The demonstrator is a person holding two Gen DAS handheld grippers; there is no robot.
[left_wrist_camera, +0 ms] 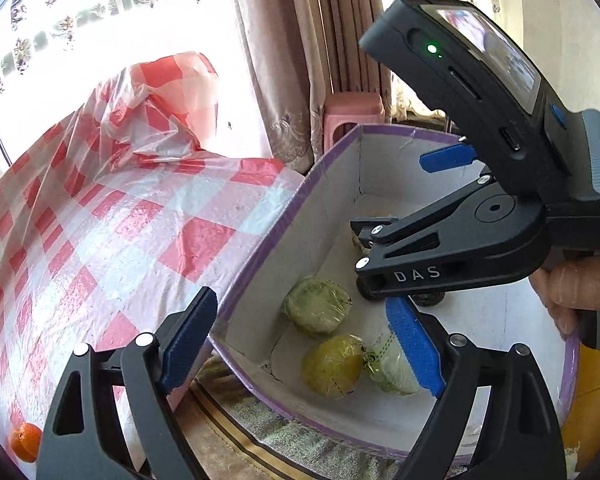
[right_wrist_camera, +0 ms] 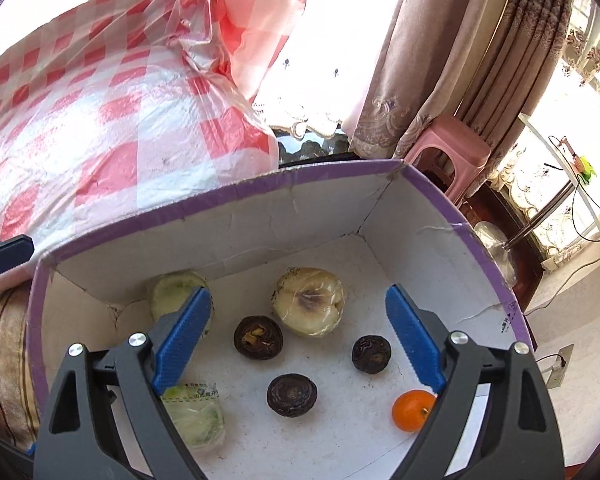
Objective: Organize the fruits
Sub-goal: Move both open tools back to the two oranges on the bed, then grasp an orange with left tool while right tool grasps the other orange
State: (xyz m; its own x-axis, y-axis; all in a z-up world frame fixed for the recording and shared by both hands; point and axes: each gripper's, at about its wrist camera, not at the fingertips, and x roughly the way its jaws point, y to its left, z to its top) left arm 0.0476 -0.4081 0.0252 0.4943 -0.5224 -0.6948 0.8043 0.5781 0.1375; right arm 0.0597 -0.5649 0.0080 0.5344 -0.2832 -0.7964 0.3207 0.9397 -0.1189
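**Both grippers spread wide at the fruit box, neither holding anything**

You are working beside a table draped in a red-and-white checked plastic cloth (right_wrist_camera: 112, 120), crumpled into a peak at its far end. Behind it hang beige curtains (right_wrist_camera: 440, 60) against bright windows, with a pink stool (right_wrist_camera: 448, 148) below them.

The purple-rimmed cardboard box (right_wrist_camera: 228, 196) sits just beside the table, its white interior holding the fruit. In the right wrist view you see a pale wrapped fruit (right_wrist_camera: 309, 301) near the middle, three dark round fruits (right_wrist_camera: 259, 337) around it, a small orange (right_wrist_camera: 413, 409) near your right finger, and two green wrapped fruits (right_wrist_camera: 194, 414) on the left side.

Your right gripper (right_wrist_camera: 298, 332) hangs over the box with its jaws spread wide and nothing between them. Your left gripper (left_wrist_camera: 312, 344) is equally wide and empty, straddling the box's near corner: one finger outside over the cloth, the other inside near the wrapped green fruits (left_wrist_camera: 316, 306). From the left wrist view, the right gripper (left_wrist_camera: 440, 240) reaches deep into the box.

A second orange (left_wrist_camera: 26, 442) lies on the cloth, outside the box. The box floor has open patches between the fruits; the walls rise on all visible sides.
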